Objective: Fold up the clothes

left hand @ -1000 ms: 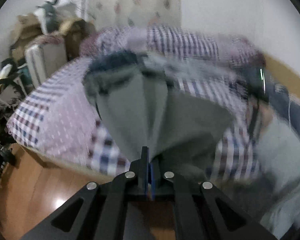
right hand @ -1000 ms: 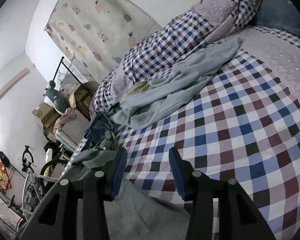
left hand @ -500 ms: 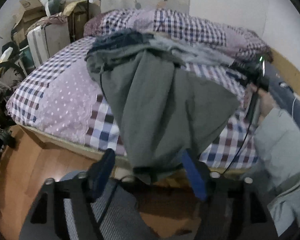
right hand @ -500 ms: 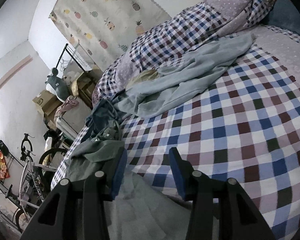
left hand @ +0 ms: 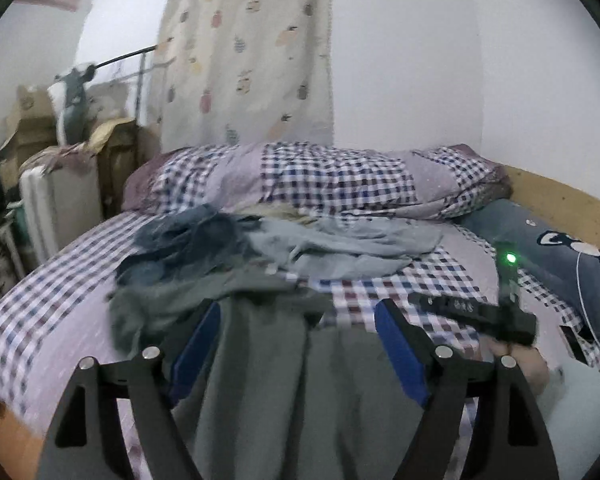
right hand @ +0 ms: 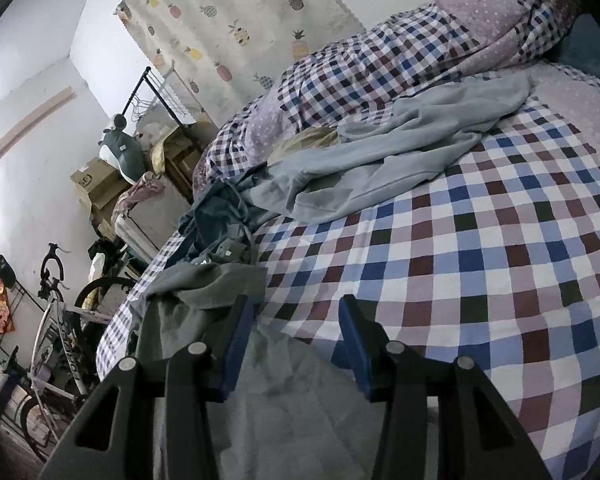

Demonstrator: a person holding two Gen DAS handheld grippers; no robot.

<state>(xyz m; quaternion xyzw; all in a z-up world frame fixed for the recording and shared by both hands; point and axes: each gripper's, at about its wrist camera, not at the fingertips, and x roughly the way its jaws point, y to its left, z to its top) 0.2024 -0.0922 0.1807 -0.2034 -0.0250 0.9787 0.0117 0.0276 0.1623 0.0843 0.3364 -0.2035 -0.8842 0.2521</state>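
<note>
Green garment (left hand: 268,360): spread loose at bed (right hand: 500,260) edge, upper part rumpled | left gripper (left hand: 296,344): jaws wide apart, holding nothing, hanging over it | right gripper (right hand: 296,336): likewise wide, empty, at its edge | risk: pinching a bunched layer could drag cloth off the bed or snag the heap (left hand: 300,240) behind.

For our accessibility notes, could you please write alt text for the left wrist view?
The open left gripper hovers over a dark grey garment draped down the edge of a checked bed. Behind lie a dark blue garment and a pale blue one.
</note>
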